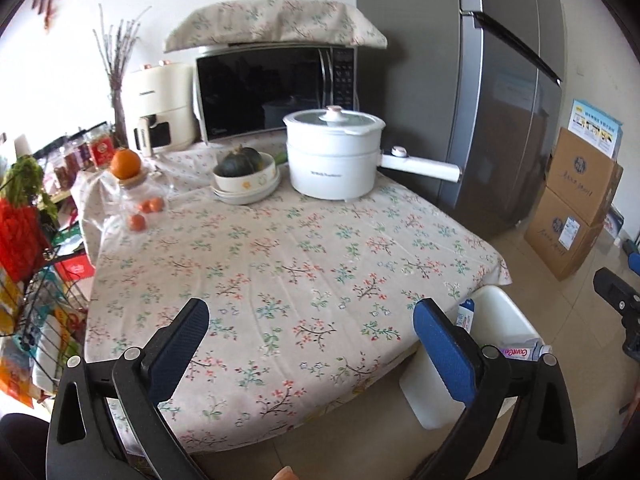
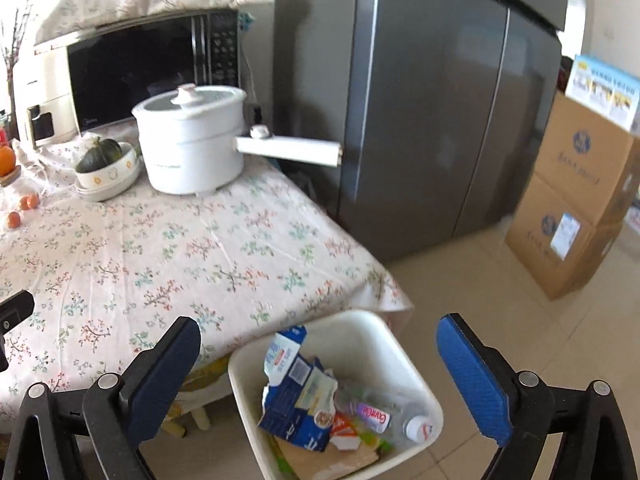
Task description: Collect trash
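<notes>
Trash of crumpled cartons and a clear bottle (image 2: 400, 416) fills the white bin (image 2: 416, 364); both tools gape wide, empty

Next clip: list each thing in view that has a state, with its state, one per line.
Left tool: open, empty, over the table.
Right tool: open, empty, above the bin.
White bin: on the floor by the table corner, holding trash.
Blue carton: crushed, in the bin.
Plastic bottle: capped, lying in the bin.
White pot: lid on.
Microwave: door shut.
Fridge: doors shut.
</notes>
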`<state>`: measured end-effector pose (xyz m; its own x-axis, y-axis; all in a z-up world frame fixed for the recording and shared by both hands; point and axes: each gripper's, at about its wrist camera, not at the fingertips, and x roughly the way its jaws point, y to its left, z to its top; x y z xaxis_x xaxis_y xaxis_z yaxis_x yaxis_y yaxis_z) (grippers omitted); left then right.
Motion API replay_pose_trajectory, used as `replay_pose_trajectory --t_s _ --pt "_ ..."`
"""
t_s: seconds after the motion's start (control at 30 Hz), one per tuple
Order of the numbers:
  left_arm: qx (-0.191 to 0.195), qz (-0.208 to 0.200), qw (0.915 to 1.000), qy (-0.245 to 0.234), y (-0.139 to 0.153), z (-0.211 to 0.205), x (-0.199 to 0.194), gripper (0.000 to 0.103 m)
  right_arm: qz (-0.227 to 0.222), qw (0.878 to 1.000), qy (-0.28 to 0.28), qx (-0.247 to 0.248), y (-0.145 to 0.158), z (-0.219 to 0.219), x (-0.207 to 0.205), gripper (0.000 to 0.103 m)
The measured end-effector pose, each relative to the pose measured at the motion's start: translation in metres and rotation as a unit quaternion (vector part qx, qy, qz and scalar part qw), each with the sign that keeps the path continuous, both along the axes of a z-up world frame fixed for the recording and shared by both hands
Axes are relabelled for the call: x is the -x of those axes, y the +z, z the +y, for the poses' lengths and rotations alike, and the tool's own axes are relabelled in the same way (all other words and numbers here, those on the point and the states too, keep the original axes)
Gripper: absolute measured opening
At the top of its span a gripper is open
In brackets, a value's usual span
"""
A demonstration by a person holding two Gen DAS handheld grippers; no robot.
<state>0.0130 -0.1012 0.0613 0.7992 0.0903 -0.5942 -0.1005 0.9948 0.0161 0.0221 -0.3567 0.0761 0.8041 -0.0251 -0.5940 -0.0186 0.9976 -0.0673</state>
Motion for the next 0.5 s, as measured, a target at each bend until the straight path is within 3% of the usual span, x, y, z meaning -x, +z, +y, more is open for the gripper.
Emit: replay_pose_trajectory --t_s 0.27,0.5 --pt "-0.015 -0.078 0.9966 0.02 0.043 0.014 0.042 0.103 -0.076 0.996 0.04 0.003 0.027 0.037 0.035 0.101" --pt "-0.02 -0.097 0.995 0.014 0.054 0.013 0.049 0.103 -0.106 0.993 0.044 -0.002 0.043 0.046 0.047 0.101"
